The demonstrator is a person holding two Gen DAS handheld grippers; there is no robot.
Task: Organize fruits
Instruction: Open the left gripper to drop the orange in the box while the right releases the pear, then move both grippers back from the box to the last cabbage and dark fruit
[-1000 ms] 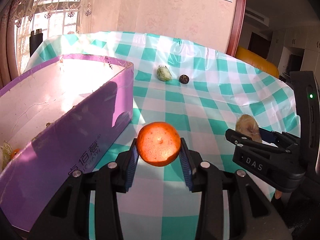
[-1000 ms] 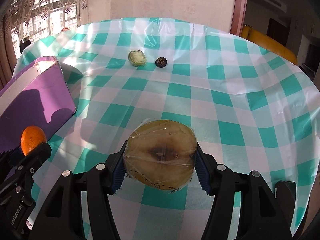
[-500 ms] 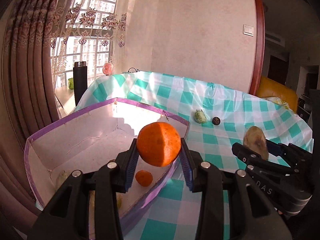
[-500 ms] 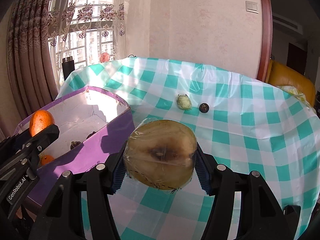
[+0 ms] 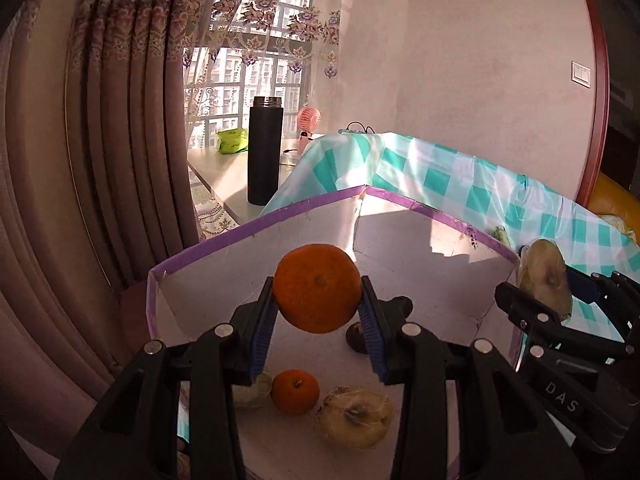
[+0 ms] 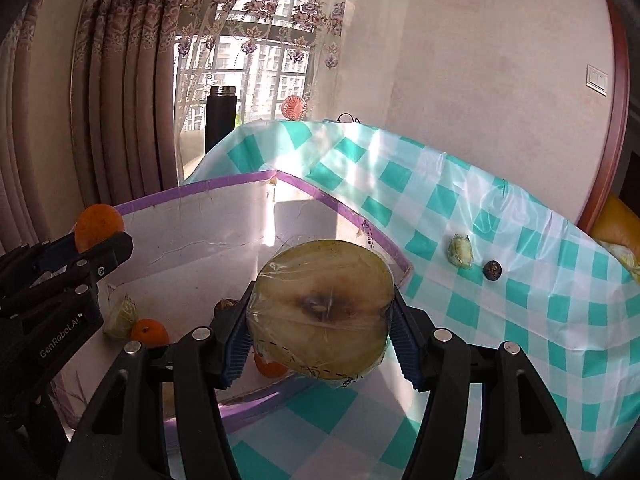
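My left gripper (image 5: 318,316) is shut on an orange (image 5: 317,288) and holds it over the inside of the purple-rimmed box (image 5: 256,232). Below it in the box lie a smaller orange (image 5: 295,391), a wrapped cut fruit (image 5: 355,416) and a dark round fruit (image 5: 356,336). My right gripper (image 6: 320,324) is shut on a plastic-wrapped cut fruit half (image 6: 320,308), held above the box's near right wall (image 6: 256,402). On the checked tablecloth (image 6: 520,300) lie a pale green fruit (image 6: 460,251) and a small dark fruit (image 6: 492,270).
A black flask (image 5: 264,150), a pink fan (image 5: 309,120) and a green packet (image 5: 232,141) stand on the sill behind the table. Curtains (image 5: 100,140) hang at the left. A yellow seat (image 6: 616,224) sits at the far right.
Both grippers have swung left and risen with their fruit, from above the tablecloth to the box. The box's inside has come into view below them.
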